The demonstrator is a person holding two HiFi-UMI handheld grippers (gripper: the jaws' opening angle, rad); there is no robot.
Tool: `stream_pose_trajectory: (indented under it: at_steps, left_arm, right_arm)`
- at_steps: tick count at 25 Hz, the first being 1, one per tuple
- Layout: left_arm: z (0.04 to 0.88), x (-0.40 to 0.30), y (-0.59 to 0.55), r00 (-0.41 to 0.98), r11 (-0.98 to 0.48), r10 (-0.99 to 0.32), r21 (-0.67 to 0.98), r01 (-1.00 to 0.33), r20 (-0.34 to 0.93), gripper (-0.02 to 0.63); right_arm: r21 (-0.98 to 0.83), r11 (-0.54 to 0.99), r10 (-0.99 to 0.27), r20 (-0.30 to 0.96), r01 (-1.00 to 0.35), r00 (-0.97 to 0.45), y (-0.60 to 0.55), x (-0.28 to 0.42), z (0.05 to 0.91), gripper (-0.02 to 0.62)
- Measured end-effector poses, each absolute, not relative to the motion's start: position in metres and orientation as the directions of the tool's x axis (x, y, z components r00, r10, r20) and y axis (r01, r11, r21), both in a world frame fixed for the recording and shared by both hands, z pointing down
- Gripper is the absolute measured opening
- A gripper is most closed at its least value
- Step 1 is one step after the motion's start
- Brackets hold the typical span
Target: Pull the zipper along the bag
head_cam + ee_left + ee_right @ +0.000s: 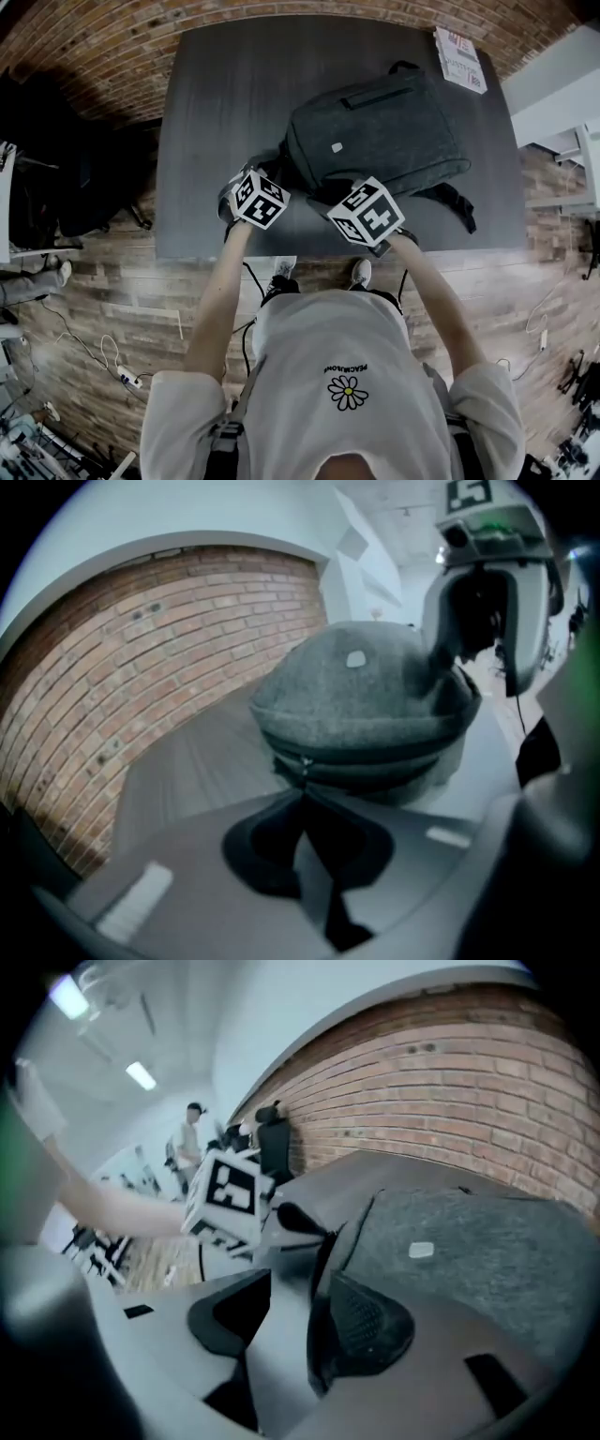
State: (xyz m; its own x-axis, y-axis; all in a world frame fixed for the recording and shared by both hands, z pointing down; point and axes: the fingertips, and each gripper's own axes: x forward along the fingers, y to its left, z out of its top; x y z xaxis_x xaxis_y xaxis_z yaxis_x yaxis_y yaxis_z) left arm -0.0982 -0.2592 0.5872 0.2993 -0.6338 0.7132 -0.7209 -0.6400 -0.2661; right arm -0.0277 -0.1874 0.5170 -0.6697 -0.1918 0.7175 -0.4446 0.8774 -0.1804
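Now my left hand-held gripper (302, 786) pinches the zipper pull (302, 761), my right hand-held gripper (314, 1246) clamping the bag (469, 1241) along the counter's (216, 94) near edge.

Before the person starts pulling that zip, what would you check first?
1. Grip: the left gripper has its fingers shut on the zipper pull: ok.
2. Hold: the right gripper pinches a dark edge of the backpack to steady it: ok.
3. Support: the backpack lies on the table: ok.
4. Path: the zipper track is free of snags all the way: cannot tell, because it curves out of sight.
5. Clutter: the booklet sits at the far corner, apart from the backpack: ok.
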Motion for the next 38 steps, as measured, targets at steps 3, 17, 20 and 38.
stream_pose_trajectory:
  at_steps: [3, 17, 20, 38]
  left_arm:
    - [0.587, -0.1, -0.258, 0.3, -0.647, -0.635, -0.278, -0.71, 0.712, 0.003]
    - [0.583, -0.103, -0.26, 0.324, -0.708, -0.64, -0.372, -0.6, 0.697, 0.012]
    - [0.581, -0.104, -0.258, 0.337, -0.698, -0.646, -0.351, -0.625, 0.685, 0.014]
    - [0.553, -0.049, -0.197, 0.699, -0.839, -0.479, -0.044, -0.542, 0.531, 0.0]
  right_arm:
    - [-0.163, 0.793, -0.281, 0.758, -0.587, -0.589, -0.222, -0.059, 0.533, 0.205]
    - [0.039, 0.828, -0.243, 0.924, -0.559, -0.296, -0.22, -0.053, 0.562, 0.021]
    - [0.035, 0.863, -0.214, 0.929, -0.504, -0.301, -0.2, -0.04, 0.562, 0.02]
    - [-0.061, 0.922, -0.069, 0.945, -0.381, -0.32, -0.093, 0.089, 0.576, 0.023]
